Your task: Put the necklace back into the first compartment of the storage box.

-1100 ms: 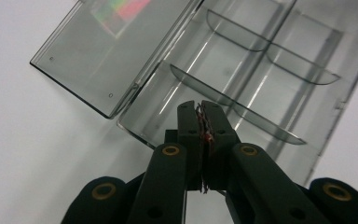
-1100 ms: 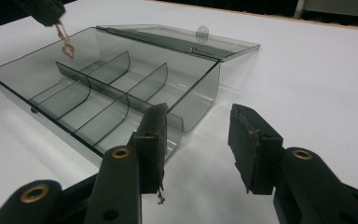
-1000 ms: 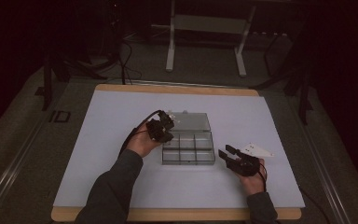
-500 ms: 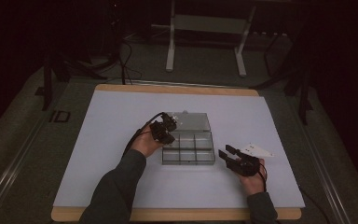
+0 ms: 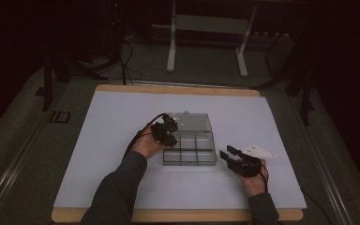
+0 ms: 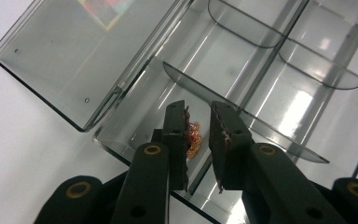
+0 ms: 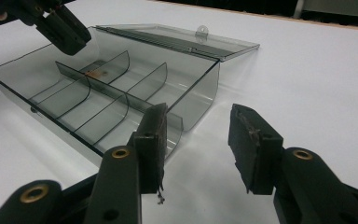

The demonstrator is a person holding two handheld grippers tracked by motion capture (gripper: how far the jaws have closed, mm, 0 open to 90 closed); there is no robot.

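Near the middle of the tabletop [image 5: 122, 140], a clear compartment box [image 5: 190, 149] is seen lying with its lid [image 5: 190, 123] folded flat toward the far edge; its long axis runs parallel to the near edge. In the left gripper view a small gold chain [image 6: 194, 140] with reddish bits is shown lying on the floor of a corner compartment beside the hinge, a detail reduced to a faint orange smear in the right gripper view and lost in the high view. The left gripper [image 6: 198, 135] is held over that compartment; its jaws have just been opening and stand slightly parted, with the chain below the gap and not gripped. The chain is partly hidden behind one jaw. The right gripper [image 7: 198, 140] is rested near the box's right end, its jaws wide apart and empty.
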